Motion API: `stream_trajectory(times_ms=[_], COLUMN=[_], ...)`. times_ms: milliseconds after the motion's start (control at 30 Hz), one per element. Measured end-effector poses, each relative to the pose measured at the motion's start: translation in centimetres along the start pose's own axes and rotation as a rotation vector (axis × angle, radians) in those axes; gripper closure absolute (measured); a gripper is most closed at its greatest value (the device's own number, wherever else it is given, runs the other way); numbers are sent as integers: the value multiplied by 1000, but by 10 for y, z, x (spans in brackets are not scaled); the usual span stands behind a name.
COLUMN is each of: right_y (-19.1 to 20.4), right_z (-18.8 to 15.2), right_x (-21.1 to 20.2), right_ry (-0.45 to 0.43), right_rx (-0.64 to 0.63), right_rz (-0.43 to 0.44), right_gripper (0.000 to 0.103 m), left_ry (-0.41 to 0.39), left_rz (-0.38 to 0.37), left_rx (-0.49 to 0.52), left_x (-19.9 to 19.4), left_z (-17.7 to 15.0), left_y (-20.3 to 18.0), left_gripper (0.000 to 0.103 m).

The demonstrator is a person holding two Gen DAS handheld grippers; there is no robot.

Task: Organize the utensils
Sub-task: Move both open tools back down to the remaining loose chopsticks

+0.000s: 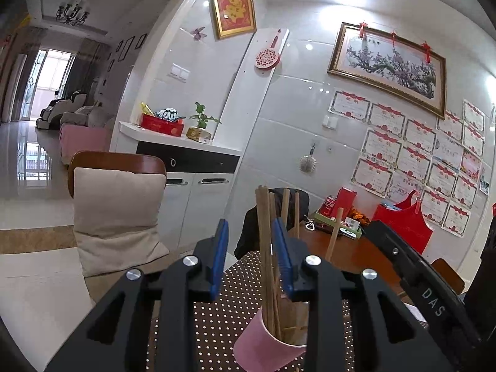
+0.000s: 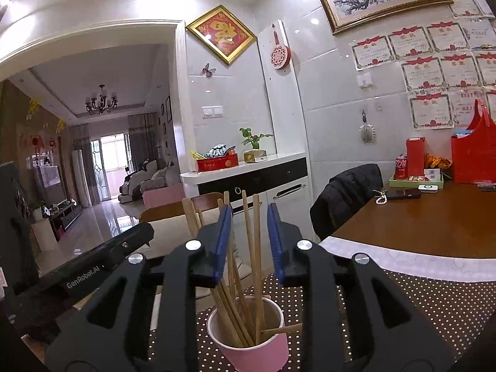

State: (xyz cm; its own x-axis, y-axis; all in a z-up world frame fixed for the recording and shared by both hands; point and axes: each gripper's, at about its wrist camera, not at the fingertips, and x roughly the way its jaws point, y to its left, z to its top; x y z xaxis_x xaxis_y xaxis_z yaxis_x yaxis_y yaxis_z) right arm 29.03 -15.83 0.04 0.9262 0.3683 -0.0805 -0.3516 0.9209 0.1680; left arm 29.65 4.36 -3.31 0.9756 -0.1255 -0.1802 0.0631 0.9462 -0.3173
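- Chopsticks, long, thin and wooden, stand in my pink paper cup on the brown dotted mat.
- My right gripper has blue fingers apart around two sticks, not squeezing.
- My left gripper is apart too, with sticks between its fingers.

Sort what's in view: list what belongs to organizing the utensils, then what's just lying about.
Job: wooden chopsticks; pink paper cup holding them; left claw; right claw.

Lying about: cola can; red bag; black jacket on chair; phone; potted plant.
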Motion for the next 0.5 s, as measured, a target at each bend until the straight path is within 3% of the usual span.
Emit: stream_trajectory(times_ms=[100,133,200,500], right_y=[1,0,1,2], right_z=[3,4,8,24], right_x=[-7,-9,-16,-47], right_ry=[-15,-20,-36,-79], right_rx=[1,3,5,2], right_rz=[-2,-1,1,-4], right_gripper=[65,56,56,55], left_ry=[0,2,7,-7], left_rz=[2,1,-2,-14], left_rx=[4,7,16,63], left_x=[-5,-8,-14,-52], left_z=[2,3,5,10], left_y=[-1,-1,-4,-20], left_gripper=[73,73,63,58])
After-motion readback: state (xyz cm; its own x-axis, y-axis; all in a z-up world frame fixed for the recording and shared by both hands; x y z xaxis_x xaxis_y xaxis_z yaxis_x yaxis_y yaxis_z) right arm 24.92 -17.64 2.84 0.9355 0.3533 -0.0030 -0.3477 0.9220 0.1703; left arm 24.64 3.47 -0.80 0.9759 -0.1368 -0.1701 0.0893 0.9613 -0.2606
